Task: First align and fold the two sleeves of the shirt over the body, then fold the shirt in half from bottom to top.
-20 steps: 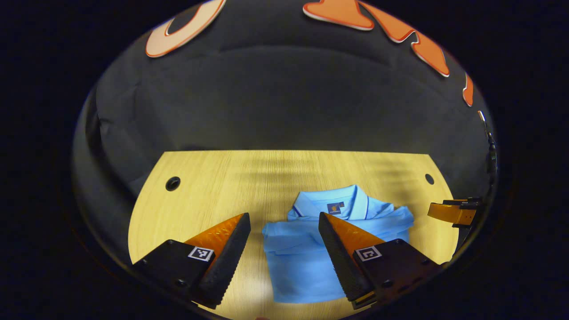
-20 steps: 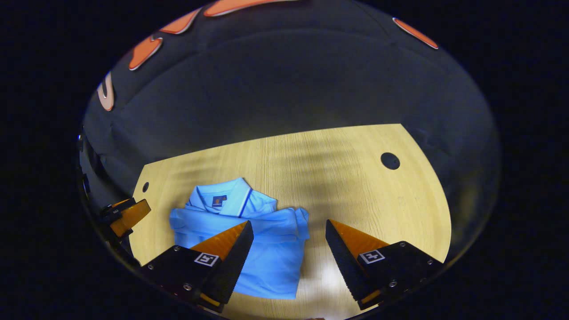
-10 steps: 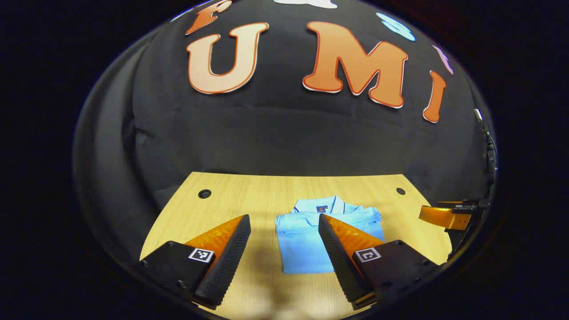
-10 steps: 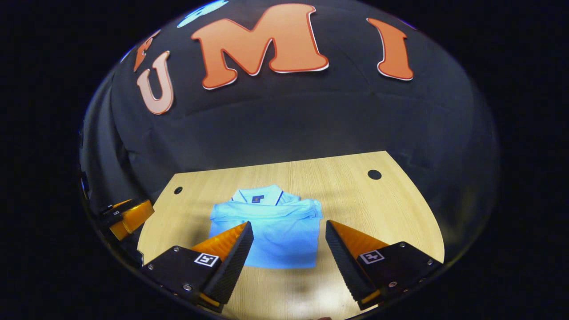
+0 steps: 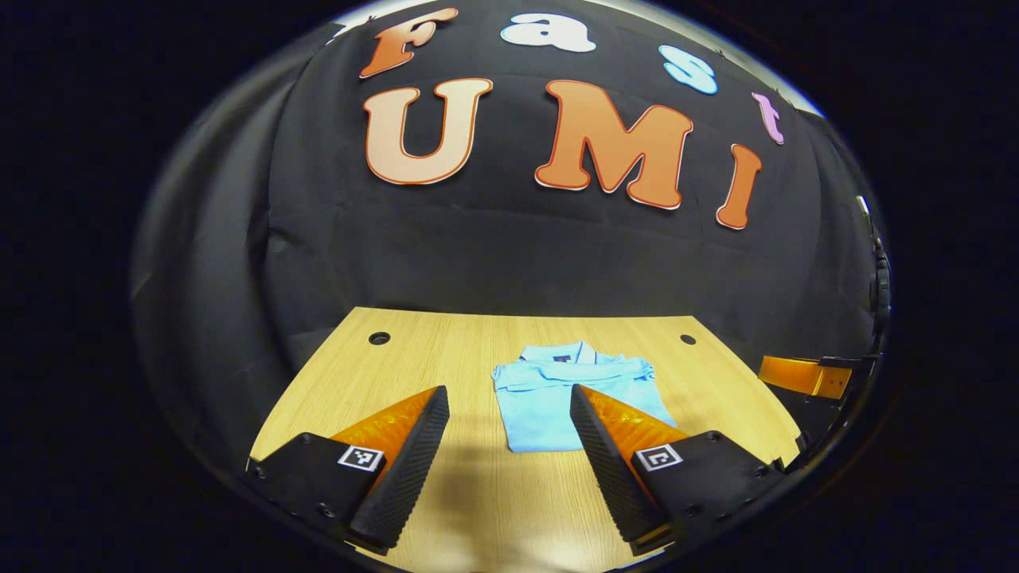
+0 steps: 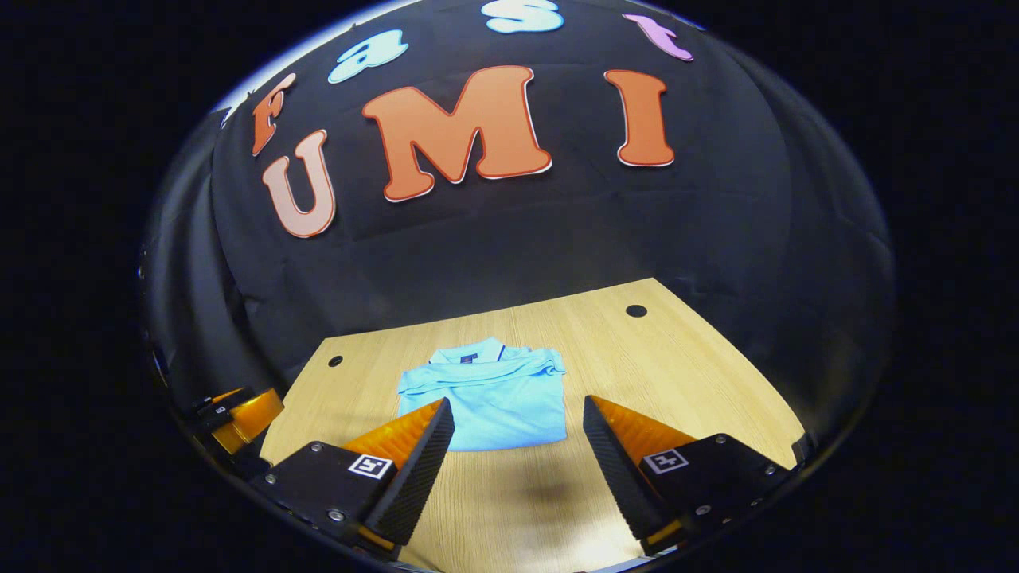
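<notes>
Blue shirt lies folded on the wooden counter, collar at the far end; left claw and right claw both gape wide, empty.

We cannot see the sleeves of the folded shirt. One finger hides its corner. The collar tag is too small to read.
</notes>
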Tool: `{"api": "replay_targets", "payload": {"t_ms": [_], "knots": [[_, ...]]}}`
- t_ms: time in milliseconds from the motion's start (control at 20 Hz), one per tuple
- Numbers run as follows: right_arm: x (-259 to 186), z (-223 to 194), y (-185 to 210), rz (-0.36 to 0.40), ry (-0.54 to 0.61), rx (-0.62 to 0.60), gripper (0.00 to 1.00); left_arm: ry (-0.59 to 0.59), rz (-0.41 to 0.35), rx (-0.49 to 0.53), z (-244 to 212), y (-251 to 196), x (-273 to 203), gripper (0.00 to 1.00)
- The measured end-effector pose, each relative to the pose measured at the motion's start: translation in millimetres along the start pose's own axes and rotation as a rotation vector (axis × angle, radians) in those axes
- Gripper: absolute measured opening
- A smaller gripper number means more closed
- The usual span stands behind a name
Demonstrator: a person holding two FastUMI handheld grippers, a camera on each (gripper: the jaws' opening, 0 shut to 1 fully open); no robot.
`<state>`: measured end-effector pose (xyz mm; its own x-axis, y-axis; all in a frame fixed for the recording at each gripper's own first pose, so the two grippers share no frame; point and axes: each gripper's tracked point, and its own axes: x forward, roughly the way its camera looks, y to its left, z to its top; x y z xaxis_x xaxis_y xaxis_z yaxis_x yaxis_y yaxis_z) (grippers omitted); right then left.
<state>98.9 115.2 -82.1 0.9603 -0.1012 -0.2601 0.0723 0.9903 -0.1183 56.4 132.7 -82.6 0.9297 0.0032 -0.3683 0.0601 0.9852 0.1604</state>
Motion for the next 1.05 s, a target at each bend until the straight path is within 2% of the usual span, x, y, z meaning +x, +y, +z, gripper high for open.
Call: {"api": "replay_targets", "payload": {"t_ms": [200, 350, 600, 850, 1050], "knots": [[-19.7, 0.7, -12.5, -0.043, -0.018, -0.015, 0.98, -0.008, -0.025, 0.015, -0.4, -8.1, -5.2, 0.99], [-29.5, -3.7, -17.8, -0.049, -0.011, 0.01, 0.99, 0.017, -0.062, 0.016, -3.2, -19.5, 11.1, 0.99], [-40.1, 5.9, -53.4, -0.113, -0.041, -0.002, 0.99, 0.014, -0.089, 0.01, 6.1, -45.9, 26.3, 1.0], [-30.0, 15.4, -78.4, -0.107, -0.045, 0.036, 0.99, -0.076, -0.048, 0.069, 37.4, -65.4, 31.5, 0.99], [-11.0, 28.0, -82.7, -0.065, -0.049, -0.003, 0.99, -0.119, 0.02, 0.049, 48.5, -63.9, 25.3, 0.99]]}}
